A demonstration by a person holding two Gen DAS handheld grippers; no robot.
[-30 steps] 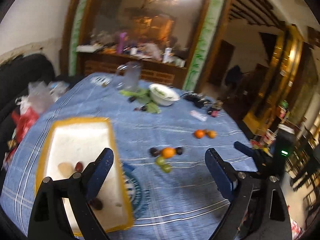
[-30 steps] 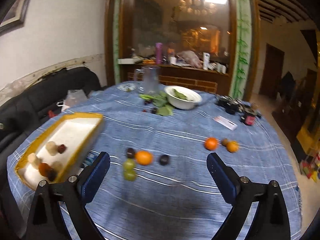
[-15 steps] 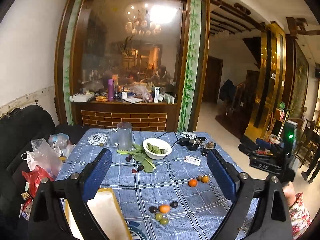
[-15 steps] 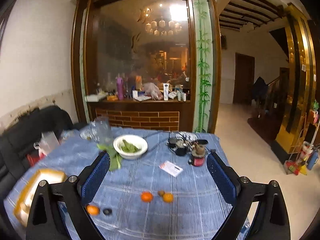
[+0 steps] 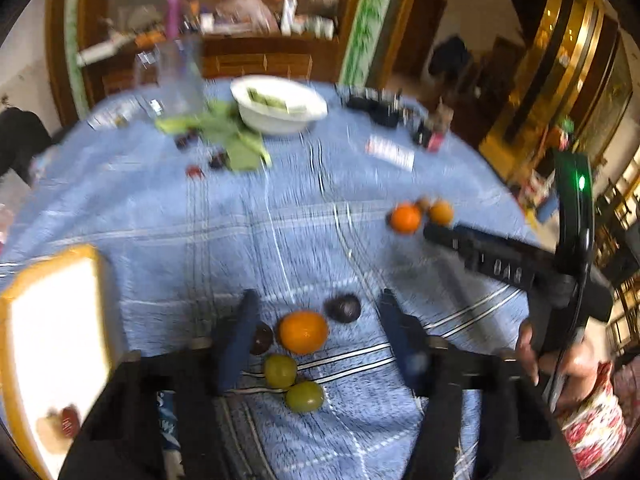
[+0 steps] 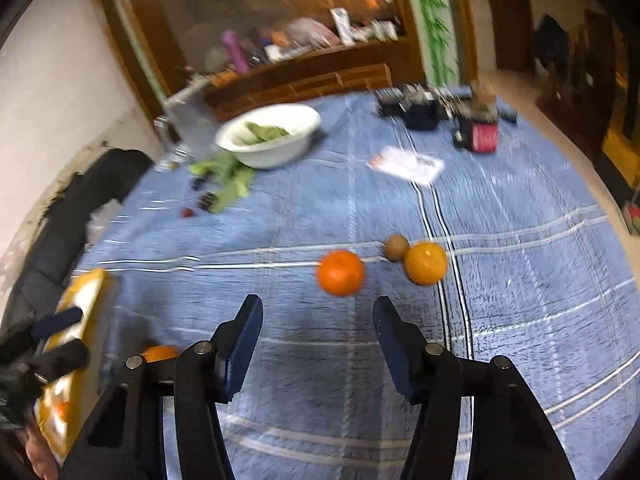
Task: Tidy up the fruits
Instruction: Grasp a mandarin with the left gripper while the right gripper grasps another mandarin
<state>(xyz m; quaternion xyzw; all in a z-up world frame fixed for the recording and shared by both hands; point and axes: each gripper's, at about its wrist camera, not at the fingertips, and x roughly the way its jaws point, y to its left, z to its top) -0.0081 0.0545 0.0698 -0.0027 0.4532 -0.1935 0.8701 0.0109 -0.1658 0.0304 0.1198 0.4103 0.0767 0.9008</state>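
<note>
In the left wrist view my left gripper (image 5: 316,308) is open, its fingers on either side of an orange (image 5: 303,331), with two green fruits (image 5: 281,370) just below it and dark plums (image 5: 343,308) beside it. The yellow-rimmed white tray (image 5: 52,320) lies to the left with a few fruits in it. In the right wrist view my right gripper (image 6: 318,312) is open and empty, just short of an orange (image 6: 340,272). A second orange (image 6: 425,263) and a small brown fruit (image 6: 396,246) lie beyond it. The right gripper (image 5: 500,264) also shows in the left wrist view.
A white bowl (image 6: 269,134) with green leaves stands at the far side, with loose leaves and small dark fruits (image 6: 208,199) beside it. A glass jug (image 5: 180,76), a paper card (image 6: 406,163) and dark gadgets (image 6: 440,110) lie at the back of the blue checked cloth (image 6: 520,280).
Both grippers have swung down from a raised, level view to close over the table. The left now straddles the orange cluster; the right faces the pair of oranges.
</note>
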